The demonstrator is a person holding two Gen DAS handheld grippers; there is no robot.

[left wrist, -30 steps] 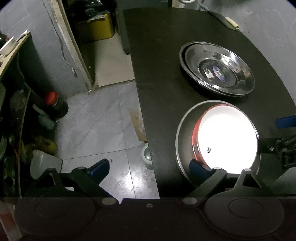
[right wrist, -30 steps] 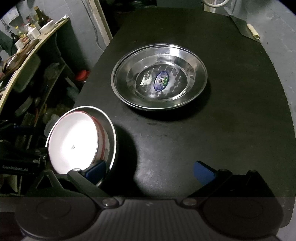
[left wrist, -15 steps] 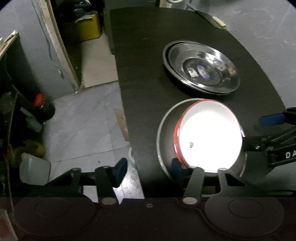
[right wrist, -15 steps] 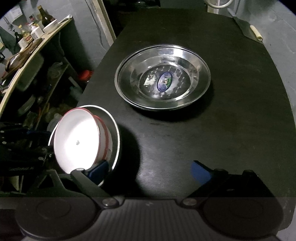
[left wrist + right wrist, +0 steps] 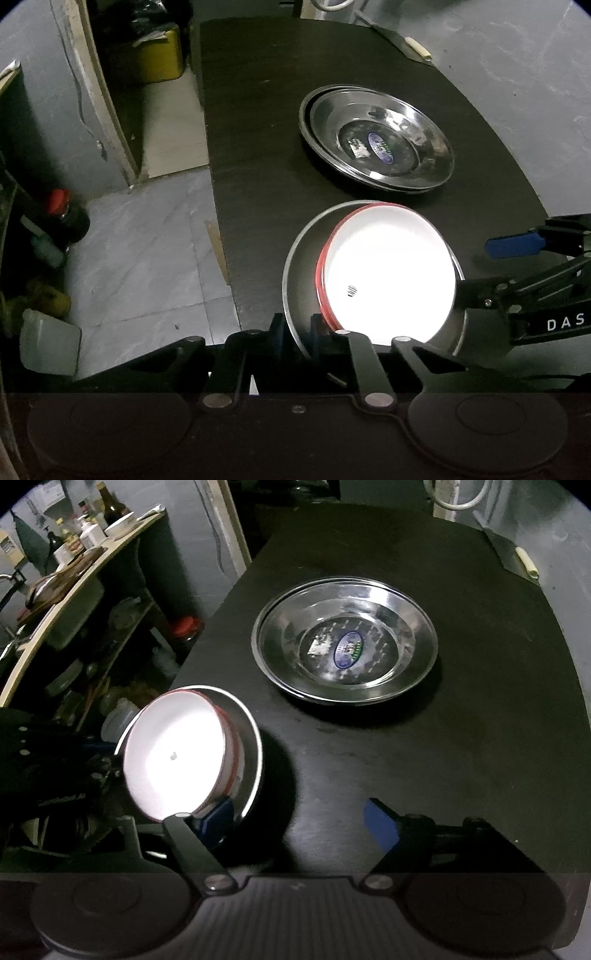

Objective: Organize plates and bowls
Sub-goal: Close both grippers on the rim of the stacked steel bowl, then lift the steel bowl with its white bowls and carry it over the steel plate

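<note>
Left tool (image 5: 297, 334) clamped — right tool (image 5: 295, 818) spread wide.

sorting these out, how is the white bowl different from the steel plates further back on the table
The white bowl is white with a red rim; the steel plates are bare mirror metal with a sticker. The white bowl sits nested in a grey metal dish at the table's near edge, with the left gripper shut on that dish's rim; the steel plates lie untouched. Both are round and stacked.

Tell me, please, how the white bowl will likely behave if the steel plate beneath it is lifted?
The white bowl sits off-centre and loose in the smooth steel plate, so it would probably slide if tilted. It looks rigid, so it should keep shape. The left tongs grip only one rim, so tilting seems likely.
</note>
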